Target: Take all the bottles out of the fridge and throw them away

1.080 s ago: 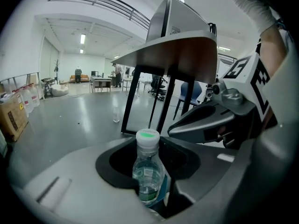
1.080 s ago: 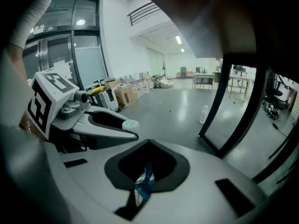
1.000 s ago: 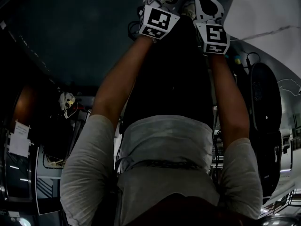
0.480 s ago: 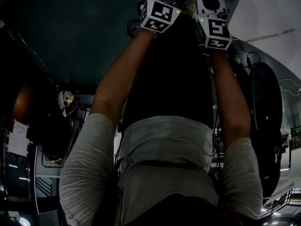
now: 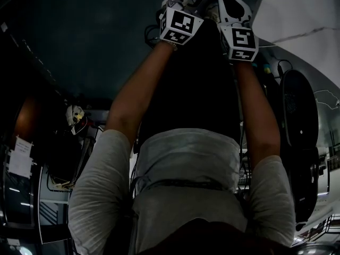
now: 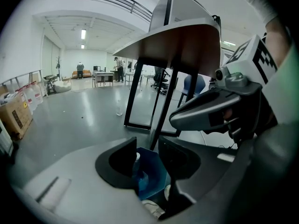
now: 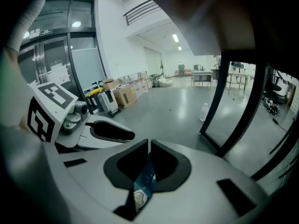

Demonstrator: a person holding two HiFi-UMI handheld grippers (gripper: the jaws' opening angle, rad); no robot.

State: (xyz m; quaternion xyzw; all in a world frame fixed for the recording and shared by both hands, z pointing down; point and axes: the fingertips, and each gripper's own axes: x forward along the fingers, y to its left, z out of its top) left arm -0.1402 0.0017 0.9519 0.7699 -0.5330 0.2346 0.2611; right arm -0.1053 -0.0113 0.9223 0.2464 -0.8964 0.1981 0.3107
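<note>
In the left gripper view my left gripper (image 6: 147,158) hangs open over a blue bin (image 6: 152,174). A clear bottle with a white cap (image 6: 136,157) lies down inside the bin, beside the left jaw and free of the pads. My right gripper (image 7: 149,164) is shut with nothing between its jaws, and a strip of the blue bin (image 7: 142,183) shows beneath them. Each gripper sees the other close by: the right gripper (image 6: 219,113) and the left gripper (image 7: 100,130). The head view is dark, with both marker cubes (image 5: 180,25) (image 5: 240,39) at the top on outstretched arms.
A dark-legged table (image 6: 187,41) stands just over and behind the bin. One loose clear bottle (image 6: 119,108) stands on the grey floor beyond the table legs, also seen as a bottle (image 7: 204,112) from the right gripper. Cardboard boxes (image 7: 124,94) line the far wall.
Both marker cubes only wobble slightly at the top of the head view. Nothing else has visibly changed.
</note>
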